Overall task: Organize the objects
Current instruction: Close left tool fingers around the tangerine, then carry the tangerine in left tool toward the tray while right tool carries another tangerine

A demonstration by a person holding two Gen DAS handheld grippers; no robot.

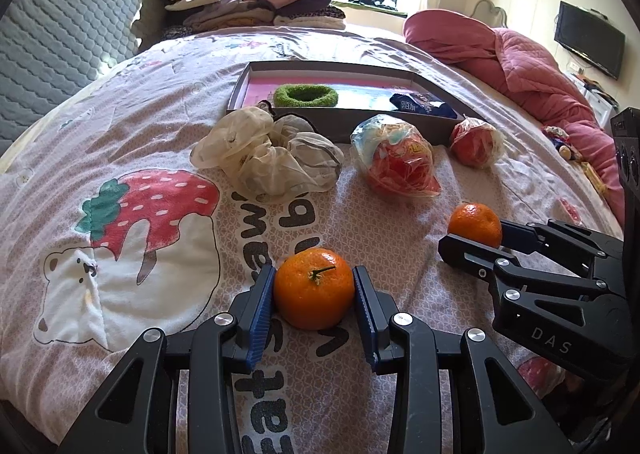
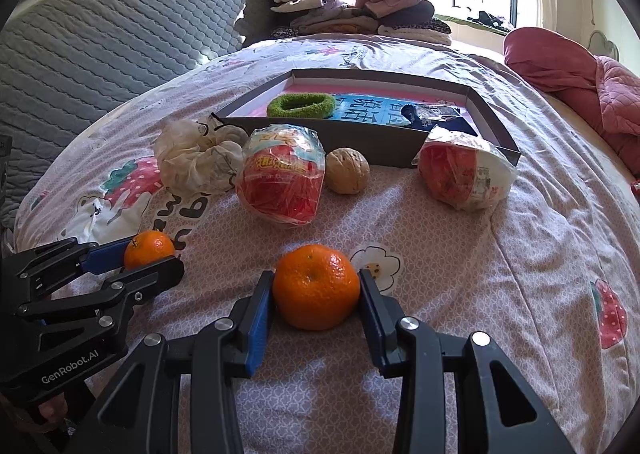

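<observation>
Claws first: the left claw (image 1: 314, 288) was pinching a stemmed tangerine (image 1: 314, 288) between its blue pads, both pads touching the sides, fruit looking like it sat on the bedspread (image 1: 160, 126) rather than lifted, though I couldn't say for sure. Same deal on the other side, the right claw (image 2: 316, 288) was pressed onto its own tangerine, the second tangerine (image 2: 316, 288), squeezed at the widest part. From the left wrist view the right claw (image 1: 476, 230) sat off to the right and a bit ahead, so the two were side by side and not crossing. What mattered for the next move, I reckon, was the shallow cardboard box (image 1: 340, 130), which lay straight ahead of both claws, long side running across, open top facing up. It already held a green fuzzy ring (image 1: 306, 95) and a dark blue snack packet (image 1: 420, 104). Between the claws and the box was a row of clutter: a crumpled pale bag (image 1: 264, 154) ahead-left, a red snack in clear wrap (image 1: 396, 160) dead ahead, another wrapped red snack (image 2: 464, 174) ahead-right, plus a walnut (image 2: 347, 170) just beside the box wall. Round fruit, so no long axis to fuss over. My guess: both would've needed lifting up over that row before dropping in, neither claw clearly nearer.
</observation>
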